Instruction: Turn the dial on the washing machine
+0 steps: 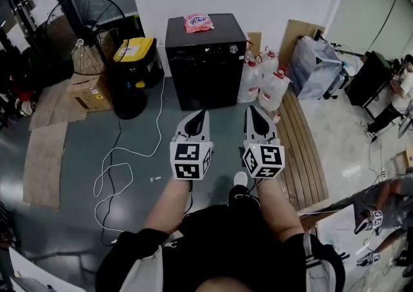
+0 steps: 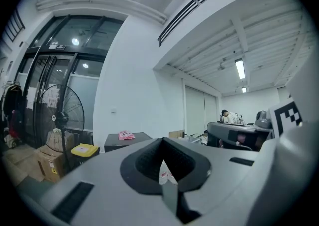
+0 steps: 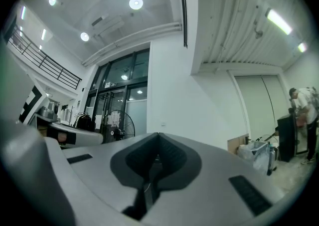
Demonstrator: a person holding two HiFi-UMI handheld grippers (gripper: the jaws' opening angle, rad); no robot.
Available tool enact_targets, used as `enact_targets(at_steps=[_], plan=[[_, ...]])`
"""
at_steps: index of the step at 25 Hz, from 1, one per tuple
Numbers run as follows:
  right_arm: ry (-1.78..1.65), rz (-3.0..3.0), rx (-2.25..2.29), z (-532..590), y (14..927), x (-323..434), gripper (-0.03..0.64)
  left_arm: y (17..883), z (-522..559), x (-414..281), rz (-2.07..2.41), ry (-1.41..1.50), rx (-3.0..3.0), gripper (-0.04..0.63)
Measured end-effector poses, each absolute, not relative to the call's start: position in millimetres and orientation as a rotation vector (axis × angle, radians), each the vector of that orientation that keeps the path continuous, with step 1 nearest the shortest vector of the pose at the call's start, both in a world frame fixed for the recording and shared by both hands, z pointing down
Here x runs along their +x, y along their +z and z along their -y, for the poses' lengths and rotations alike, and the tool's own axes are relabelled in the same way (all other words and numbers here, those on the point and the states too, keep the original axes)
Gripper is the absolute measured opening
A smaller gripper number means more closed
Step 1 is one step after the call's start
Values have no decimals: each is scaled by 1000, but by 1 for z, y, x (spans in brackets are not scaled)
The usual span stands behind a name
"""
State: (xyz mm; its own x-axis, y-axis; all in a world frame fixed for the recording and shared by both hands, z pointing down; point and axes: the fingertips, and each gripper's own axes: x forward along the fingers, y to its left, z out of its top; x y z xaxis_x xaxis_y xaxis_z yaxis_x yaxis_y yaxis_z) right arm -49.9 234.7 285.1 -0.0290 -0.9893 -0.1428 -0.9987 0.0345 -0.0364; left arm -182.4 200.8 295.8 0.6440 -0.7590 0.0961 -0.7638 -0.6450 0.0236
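Nearest, we list our left gripper [image 1: 202, 114] and right gripper [image 1: 251, 109], side by side over the floor [image 1: 148, 123], each with jaws pressed together on nothing. Next, a white cable [image 1: 116, 150] loops on the floor to our left, and plastic jugs [image 1: 274, 89] stand just beside the machine's right flank; a careless step could snag one or topple the other. Farthest, the black washing machine [image 1: 205, 68] carries its dial [image 1: 233, 49] at the front panel's upper right, well apart from us; jaws left unspread would likely skid off it.
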Motion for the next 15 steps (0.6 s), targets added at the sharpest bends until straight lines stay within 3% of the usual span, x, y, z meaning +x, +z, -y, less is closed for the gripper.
enact_targets(at_steps=[15], plan=[[62, -2144, -2043, -132, 303, 7, 2, 307, -102, -144, 1389, 125, 2809, 9]])
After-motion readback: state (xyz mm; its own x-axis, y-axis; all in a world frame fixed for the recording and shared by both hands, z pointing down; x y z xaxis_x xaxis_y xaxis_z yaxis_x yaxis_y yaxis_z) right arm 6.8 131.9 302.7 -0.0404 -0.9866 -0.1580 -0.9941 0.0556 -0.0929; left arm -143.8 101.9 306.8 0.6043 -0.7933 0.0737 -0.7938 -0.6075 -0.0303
